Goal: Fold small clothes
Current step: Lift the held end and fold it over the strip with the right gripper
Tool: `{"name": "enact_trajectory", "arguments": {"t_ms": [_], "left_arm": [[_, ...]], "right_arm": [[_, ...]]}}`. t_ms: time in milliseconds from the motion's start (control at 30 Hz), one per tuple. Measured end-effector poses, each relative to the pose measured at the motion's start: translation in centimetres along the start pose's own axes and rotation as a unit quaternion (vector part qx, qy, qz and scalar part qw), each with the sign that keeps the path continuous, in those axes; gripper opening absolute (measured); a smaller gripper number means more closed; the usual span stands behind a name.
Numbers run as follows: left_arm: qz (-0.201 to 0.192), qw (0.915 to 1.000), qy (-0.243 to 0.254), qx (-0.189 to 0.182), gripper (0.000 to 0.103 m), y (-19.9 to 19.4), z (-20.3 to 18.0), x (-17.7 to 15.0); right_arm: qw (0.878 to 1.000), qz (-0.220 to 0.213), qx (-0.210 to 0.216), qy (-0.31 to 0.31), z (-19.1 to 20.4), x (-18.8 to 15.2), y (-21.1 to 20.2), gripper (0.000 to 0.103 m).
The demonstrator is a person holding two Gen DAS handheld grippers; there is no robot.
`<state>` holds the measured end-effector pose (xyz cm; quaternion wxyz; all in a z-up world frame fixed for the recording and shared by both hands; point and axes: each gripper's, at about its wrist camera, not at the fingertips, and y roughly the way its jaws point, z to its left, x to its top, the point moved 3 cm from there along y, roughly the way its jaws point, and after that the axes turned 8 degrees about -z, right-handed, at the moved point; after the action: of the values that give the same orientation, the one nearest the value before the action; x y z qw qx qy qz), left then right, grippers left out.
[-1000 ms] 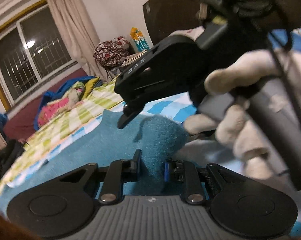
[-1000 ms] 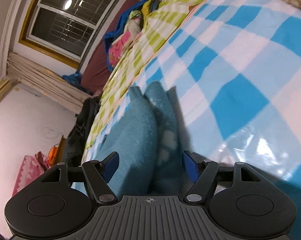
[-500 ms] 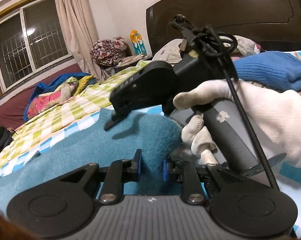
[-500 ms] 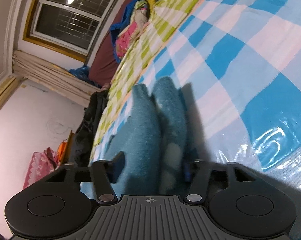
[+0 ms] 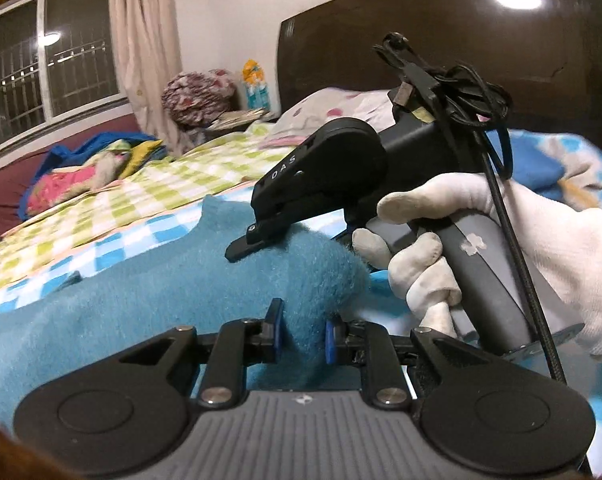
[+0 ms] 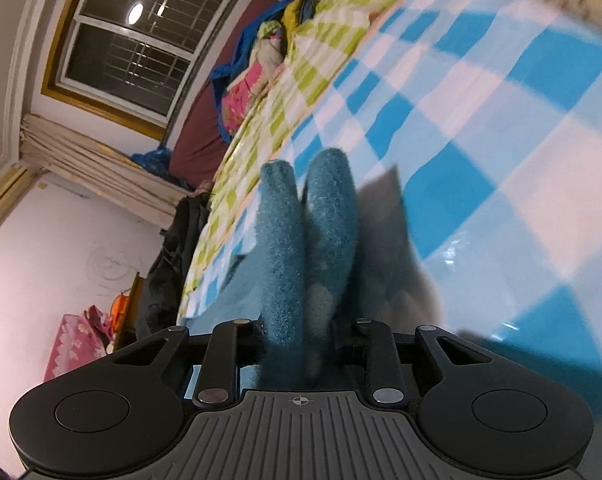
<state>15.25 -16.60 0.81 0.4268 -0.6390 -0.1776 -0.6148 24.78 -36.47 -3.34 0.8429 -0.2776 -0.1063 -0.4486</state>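
A fuzzy teal garment [image 5: 173, 280] lies on the bed, its near edge bunched up. My left gripper [image 5: 301, 332] is shut on that edge, blue pads pinching the fabric. In the right wrist view, two rounded teal folds [image 6: 305, 220] run away from my right gripper [image 6: 299, 340]. Its jaws are closing, and both fingers press into the folds. In the left wrist view, a white-gloved hand [image 5: 501, 224] holds the right gripper [image 5: 253, 240] just above the garment, to the right of and beyond my left gripper.
The bed has a blue and white checked sheet [image 6: 501, 140] and a green checked blanket [image 5: 161, 196] farther back. A dark headboard [image 5: 461, 60] stands behind, folded blue clothes [image 5: 541, 160] lie near it, and bright clothes [image 5: 73, 180] are heaped under the window.
The right jaws came in from wide open until they grip the teal folds. The left gripper lifted a little and rolled toward level, still holding the fabric.
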Motion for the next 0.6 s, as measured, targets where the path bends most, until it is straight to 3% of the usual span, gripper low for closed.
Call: {"name": "enact_trajectory", "arguments": {"t_ms": [233, 533, 600], "left_arm": [[-0.034, 0.9980, -0.016, -0.051, 0.025, -1.9, -2.0, 1.7], [-0.067, 0.9927, -0.076, -0.066, 0.026, -5.0, 2.3, 4.1], [-0.069, 0.9916, -0.078, -0.077, 0.036, -6.3, 3.3, 3.7]], "right_arm": [[0.999, -0.027, -0.022, -0.006, 1.7, 1.0, -5.5, 0.025], [0.998, -0.055, 0.006, -0.015, 6.0, 0.9, -6.3, 0.025], [0.998, -0.060, 0.002, -0.007, 5.7, 0.9, -6.3, 0.025]]}}
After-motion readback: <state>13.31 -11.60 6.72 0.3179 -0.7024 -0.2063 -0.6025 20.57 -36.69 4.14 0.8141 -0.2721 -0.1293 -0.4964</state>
